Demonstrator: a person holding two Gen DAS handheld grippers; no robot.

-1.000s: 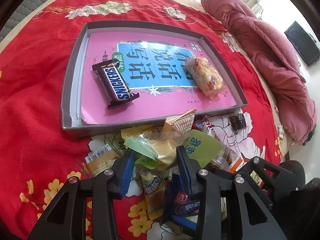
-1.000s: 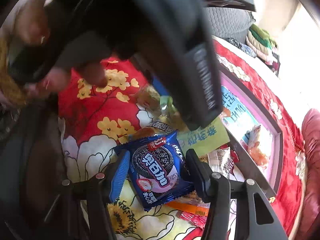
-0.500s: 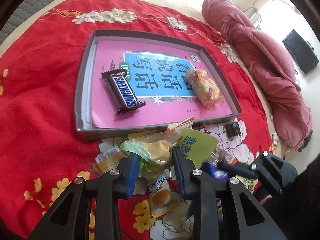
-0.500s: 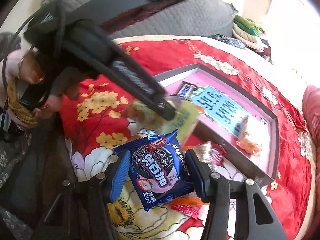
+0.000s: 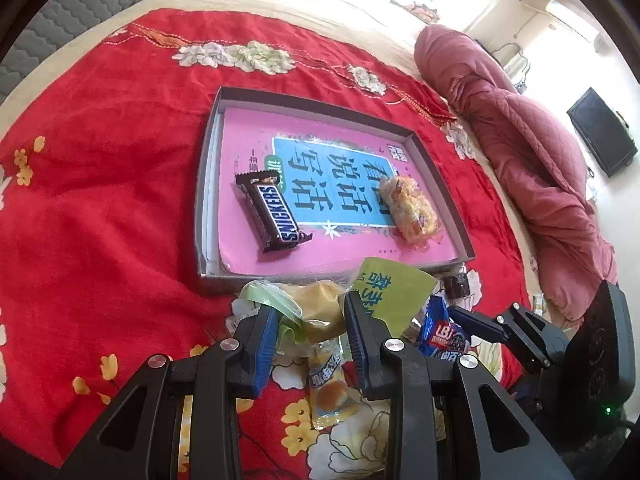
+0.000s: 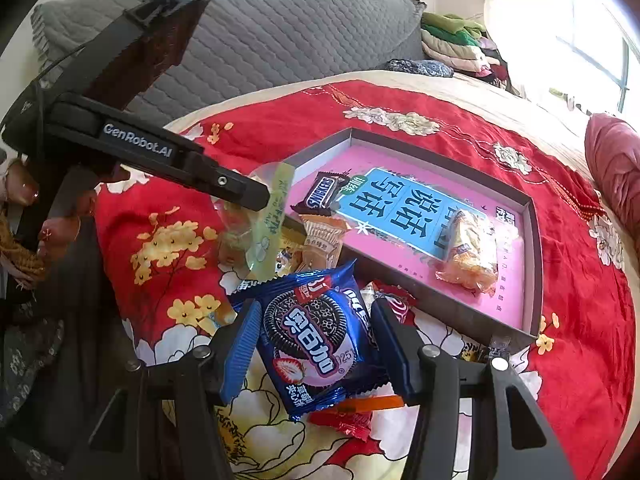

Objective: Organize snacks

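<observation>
Left wrist view shows the left gripper (image 5: 310, 330) clamped on a yellow pastry pack (image 5: 316, 312), its jaws having narrowed onto it a second ago; the pack now hangs clear of the snack pile (image 5: 332, 384), near the tray (image 5: 202, 216). Right gripper (image 6: 314, 346) grips an Oreo pack (image 6: 316, 336) at half width, likewise lifted and closer to the tray. Both picks look done (Snickers (image 5: 274, 216) already lies inside), so placing seems next.

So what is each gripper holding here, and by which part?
Left gripper: the yellow cake in a clear green-edged wrapper, pinched across its middle. Right gripper: the blue Oreo pack, gripped by its two side edges.
</observation>
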